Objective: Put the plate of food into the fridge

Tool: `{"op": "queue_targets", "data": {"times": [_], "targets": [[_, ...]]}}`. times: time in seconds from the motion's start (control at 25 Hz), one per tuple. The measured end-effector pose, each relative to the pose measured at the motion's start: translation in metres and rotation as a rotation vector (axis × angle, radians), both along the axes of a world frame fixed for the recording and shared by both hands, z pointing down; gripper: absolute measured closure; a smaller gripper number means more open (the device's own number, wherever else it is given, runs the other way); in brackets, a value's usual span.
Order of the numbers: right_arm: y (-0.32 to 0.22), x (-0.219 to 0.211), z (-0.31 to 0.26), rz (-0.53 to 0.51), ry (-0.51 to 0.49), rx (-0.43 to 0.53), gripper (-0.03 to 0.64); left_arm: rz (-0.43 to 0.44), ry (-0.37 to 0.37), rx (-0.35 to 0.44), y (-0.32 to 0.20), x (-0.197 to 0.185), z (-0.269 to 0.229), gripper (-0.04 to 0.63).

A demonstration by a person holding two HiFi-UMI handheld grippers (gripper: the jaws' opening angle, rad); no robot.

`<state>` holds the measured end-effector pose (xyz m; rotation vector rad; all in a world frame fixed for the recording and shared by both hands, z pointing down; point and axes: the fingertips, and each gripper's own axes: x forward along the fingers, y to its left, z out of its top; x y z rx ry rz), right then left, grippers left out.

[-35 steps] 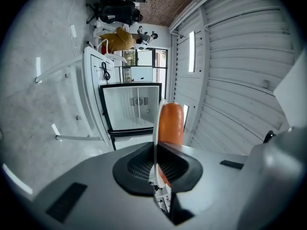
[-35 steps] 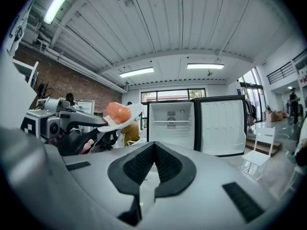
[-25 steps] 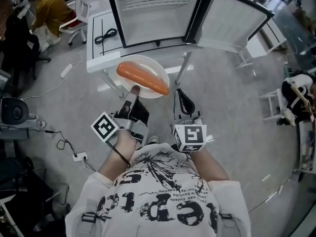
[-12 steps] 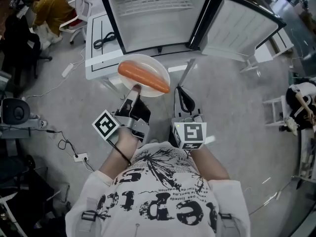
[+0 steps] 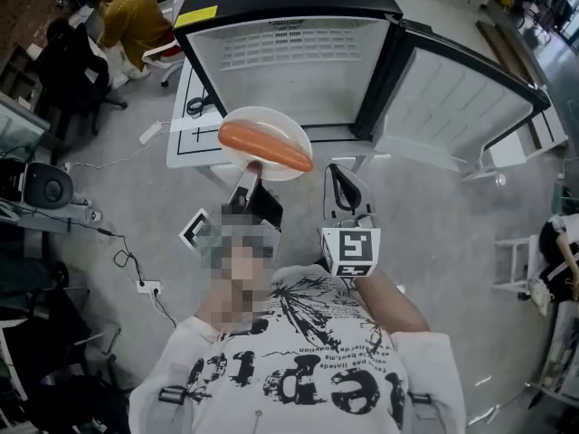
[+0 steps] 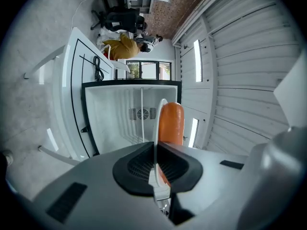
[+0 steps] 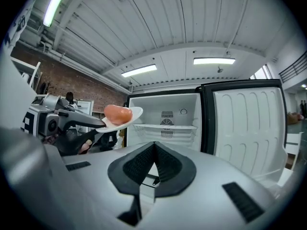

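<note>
A white plate (image 5: 262, 115) with a long orange piece of food (image 5: 265, 146) on it hangs in front of the open fridge (image 5: 303, 61). My left gripper (image 5: 251, 174) is shut on the plate's near rim. In the left gripper view the plate (image 6: 157, 123) stands edge-on between the jaws, with the food (image 6: 171, 122) on its right face. My right gripper (image 5: 342, 190) is to the right of the plate, shut and empty. From the right gripper view (image 7: 154, 147), the plate (image 7: 130, 115) and food (image 7: 118, 113) sit level, left of the fridge's wire shelf (image 7: 165, 126).
The fridge door (image 5: 461, 107) stands swung open to the right. A low white table (image 5: 185, 129) with a black cable (image 5: 197, 105) stands left of the fridge. A person in a yellow top (image 5: 131, 21) sits far left. Cables and a power strip (image 5: 145, 287) lie on the floor.
The fridge's black top has come into view and its open front looks larger. The plate stays in the left gripper, slightly nearer the opening. The right gripper is still shut beside it.
</note>
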<state>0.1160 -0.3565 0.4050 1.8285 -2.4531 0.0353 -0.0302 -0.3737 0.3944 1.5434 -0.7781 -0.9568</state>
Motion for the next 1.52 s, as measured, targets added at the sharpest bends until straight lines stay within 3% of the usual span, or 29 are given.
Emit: {"op": "queue_targets", "data": {"times": [0.28, 0.6, 0.8, 1.12, 1.52], "targets": [[-0.038, 0.04, 0.0, -0.128, 0.011, -0.002, 0.615, -0.112, 0.011, 0.005, -0.029, 0.045, -0.003, 0.574], [-0.063, 0.06, 0.009, -0.181, 0.005, -0.012, 0.615, -0.142, 0.023, -0.026, -0.047, 0.071, 0.008, 0.574], [-0.08, 0.057, 0.015, -0.204, -0.008, -0.03, 0.615, -0.147, -0.03, -0.049, -0.067, 0.069, 0.014, 0.574], [-0.114, 0.033, 0.008, -0.216, -0.018, -0.046, 0.615, -0.135, -0.007, -0.062, -0.105, 0.05, 0.008, 0.574], [-0.164, 0.028, 0.004, -0.158, -0.042, -0.072, 0.615, -0.09, -0.006, -0.056, -0.156, 0.036, 0.002, 0.574]]}}
